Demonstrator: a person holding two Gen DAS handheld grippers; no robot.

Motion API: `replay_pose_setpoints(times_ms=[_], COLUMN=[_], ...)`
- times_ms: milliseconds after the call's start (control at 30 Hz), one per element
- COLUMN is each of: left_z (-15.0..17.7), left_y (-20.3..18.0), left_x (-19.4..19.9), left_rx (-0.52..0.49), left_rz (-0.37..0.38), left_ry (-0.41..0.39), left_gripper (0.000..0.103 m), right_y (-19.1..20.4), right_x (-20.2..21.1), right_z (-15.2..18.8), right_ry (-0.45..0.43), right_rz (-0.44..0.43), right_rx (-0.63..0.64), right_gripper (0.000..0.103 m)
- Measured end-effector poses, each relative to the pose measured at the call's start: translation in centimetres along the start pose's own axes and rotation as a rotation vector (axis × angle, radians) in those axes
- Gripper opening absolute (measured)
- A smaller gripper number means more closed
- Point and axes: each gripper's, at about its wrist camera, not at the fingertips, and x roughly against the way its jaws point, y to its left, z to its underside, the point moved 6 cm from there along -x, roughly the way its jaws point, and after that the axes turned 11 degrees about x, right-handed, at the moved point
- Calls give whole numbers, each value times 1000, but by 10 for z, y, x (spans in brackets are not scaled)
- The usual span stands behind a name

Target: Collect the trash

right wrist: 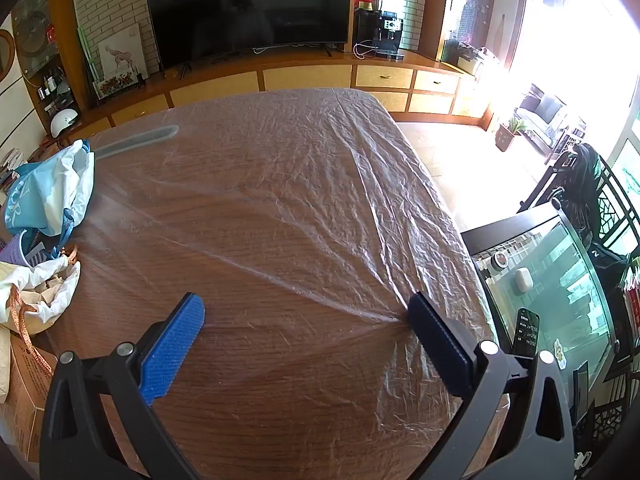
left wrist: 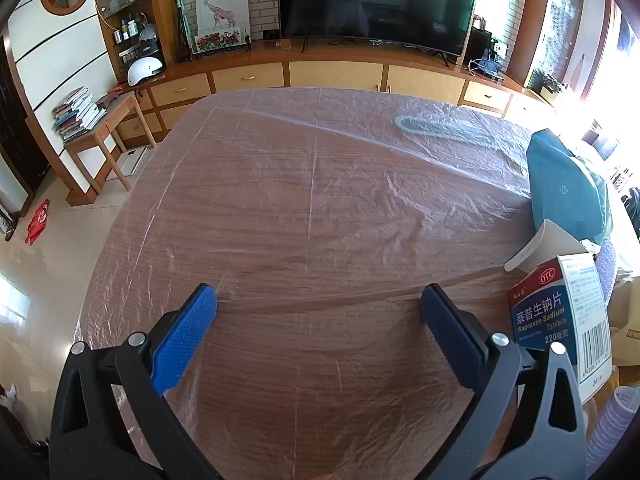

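Note:
My left gripper [left wrist: 318, 300] is open and empty, low over a wooden table [left wrist: 280, 208] covered in clear plastic film. To its right stands a blue-and-white medicine box [left wrist: 560, 320], with a teal bag [left wrist: 568, 184] and a white carton [left wrist: 540, 248] behind it. My right gripper [right wrist: 306, 310] is open and empty over the same table [right wrist: 260, 208]. At the left edge of the right wrist view lie a blue-and-white plastic bag [right wrist: 52, 188], a white bag with crumpled paper [right wrist: 44, 292] and a cardboard box [right wrist: 24, 392].
A grey flat strip lies under the film at the far side of the table [left wrist: 432, 128]. A TV [left wrist: 376, 0] and wooden cabinets stand behind. A glass-topped side table [right wrist: 548, 280] with a phone [right wrist: 526, 332] is right of the table. A purple cup [left wrist: 616, 420] sits near right.

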Motion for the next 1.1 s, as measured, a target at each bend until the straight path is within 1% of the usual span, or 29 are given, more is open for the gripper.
replay_pose_setpoints(times_ms=[1100], left_z=[0], left_y=[0], left_x=[0], left_rx=[1], left_rz=[1], left_ry=[0], left_gripper=[102], right_y=[-2], right_x=[-1], right_z=[2], right_ry=[-2], right_rz=[-1], right_rx=[-1], right_gripper=[99])
